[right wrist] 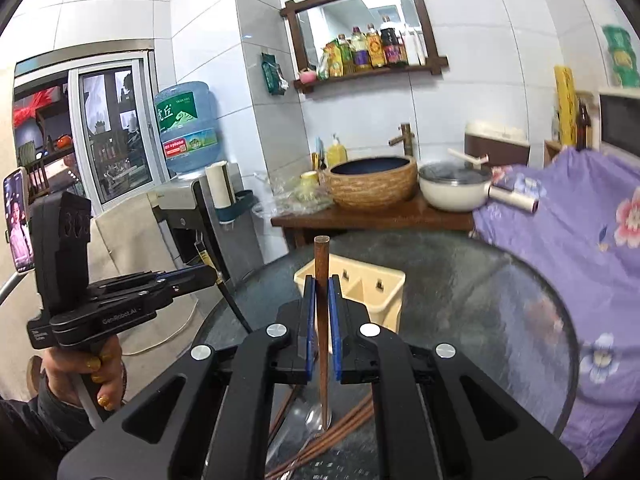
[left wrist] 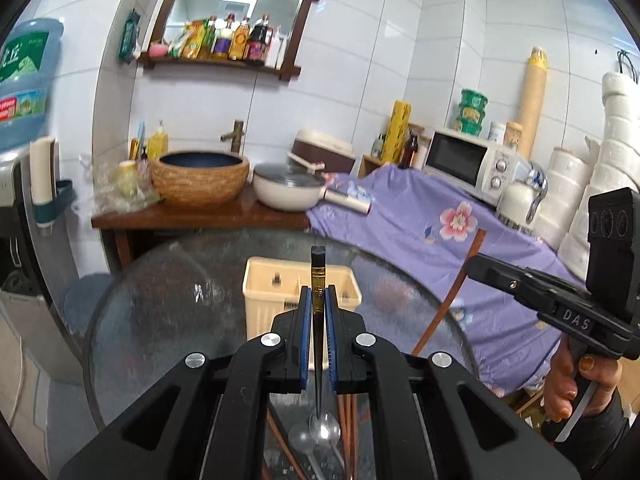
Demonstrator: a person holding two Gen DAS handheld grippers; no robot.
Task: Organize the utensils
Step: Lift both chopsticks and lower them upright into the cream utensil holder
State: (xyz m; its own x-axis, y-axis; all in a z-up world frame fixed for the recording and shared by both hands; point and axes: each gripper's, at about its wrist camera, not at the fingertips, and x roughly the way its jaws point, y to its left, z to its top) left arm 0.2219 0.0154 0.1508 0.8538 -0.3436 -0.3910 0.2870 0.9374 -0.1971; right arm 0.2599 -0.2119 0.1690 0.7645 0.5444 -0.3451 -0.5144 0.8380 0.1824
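My left gripper is shut on a black chopstick with a gold band, held upright above the round glass table. My right gripper is shut on a brown wooden chopstick, also upright. A cream plastic utensil holder with compartments stands on the table just beyond both grippers; it also shows in the right wrist view. Below the grippers lie more brown chopsticks and clear spoons. The right gripper shows in the left wrist view, the left gripper in the right wrist view.
A wooden counter behind the table carries a woven basin and a white pot. A purple flowered cloth covers the right side, with a microwave. A water dispenser stands left.
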